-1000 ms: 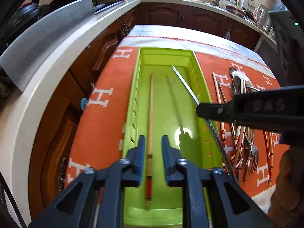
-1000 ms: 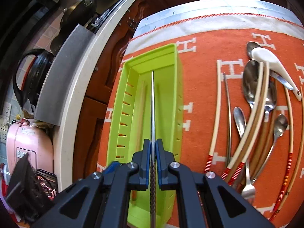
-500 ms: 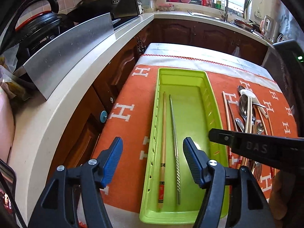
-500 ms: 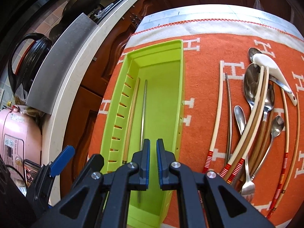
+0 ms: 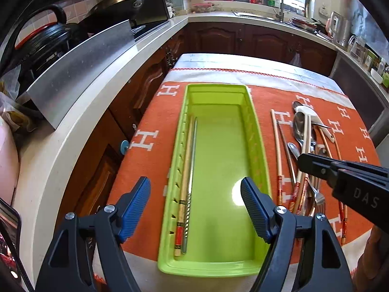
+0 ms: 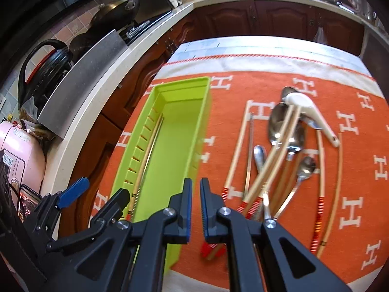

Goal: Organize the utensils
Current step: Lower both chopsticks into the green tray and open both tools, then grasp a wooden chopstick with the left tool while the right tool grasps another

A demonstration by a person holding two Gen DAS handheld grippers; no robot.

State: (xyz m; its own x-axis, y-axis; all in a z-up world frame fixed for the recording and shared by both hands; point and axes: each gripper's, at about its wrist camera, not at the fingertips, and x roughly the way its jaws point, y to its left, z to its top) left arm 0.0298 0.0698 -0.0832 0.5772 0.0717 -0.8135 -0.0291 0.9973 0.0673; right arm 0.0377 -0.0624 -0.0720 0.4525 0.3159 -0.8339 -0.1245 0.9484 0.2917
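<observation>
The left gripper (image 5: 195, 208) hangs over the near end of the green tray (image 5: 259, 131), its jaws having just been opening and now wide with nothing between them. Below it, a wooden chopstick (image 5: 186, 170) and a metal chopstick (image 5: 192, 170) lie side by side against the tray's left wall, lengthwise, probably so like goes with like. The right gripper (image 6: 196, 206) is nearly closed and empty (hovering beyond the tray's right edge), likely bound for the loose utensils (image 6: 287, 146) heaped on the orange cloth (image 6: 352, 170), still unsorted.
</observation>
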